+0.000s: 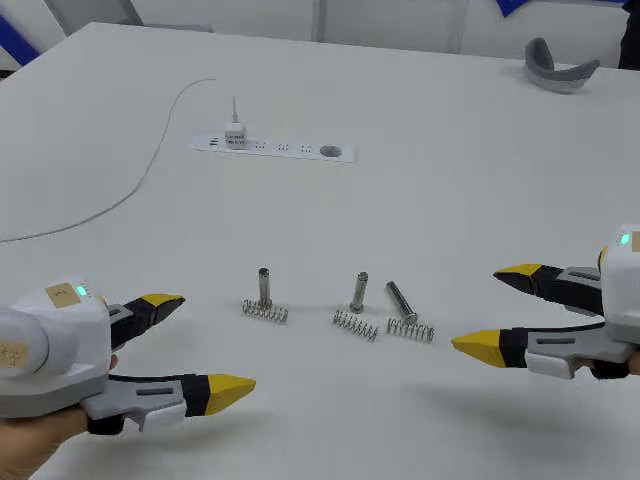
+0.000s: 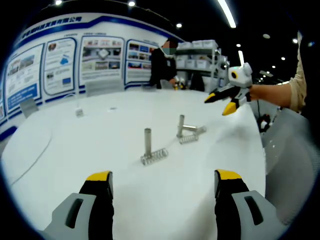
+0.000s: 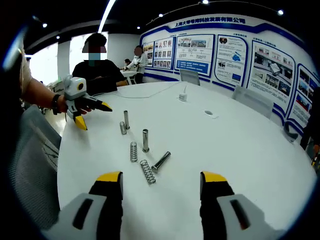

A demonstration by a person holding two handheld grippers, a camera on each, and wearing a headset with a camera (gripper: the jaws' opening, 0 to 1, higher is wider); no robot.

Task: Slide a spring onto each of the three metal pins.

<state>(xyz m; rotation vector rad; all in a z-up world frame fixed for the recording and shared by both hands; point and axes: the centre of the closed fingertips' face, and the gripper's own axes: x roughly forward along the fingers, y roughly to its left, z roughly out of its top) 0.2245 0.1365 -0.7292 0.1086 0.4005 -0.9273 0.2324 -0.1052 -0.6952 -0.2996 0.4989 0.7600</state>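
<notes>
Left gripper (image 1: 218, 340), low on the left, has fingers wide and empty. Right gripper (image 1: 474, 308) too, at the right edge. Three pins (image 1: 264, 285) and three springs (image 1: 264, 311) sit mid-frame on the white surface (image 1: 420, 210).

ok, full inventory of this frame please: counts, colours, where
pins: 3, silver, mid-table row; left and middle upright, right one lying.
springs: 3, silver, lying flat, one beside each pin.
power strip: 1, white, farther back.
plug: 1, white, in the strip.
cable: 1, white, curving across the table's left.
curved object: 1, grey, far right.
table: 1, white.
bystanders: 2, beyond the table.
left gripper: yellow-tipped jaws open, near left.
right gripper: same, near right.
</notes>
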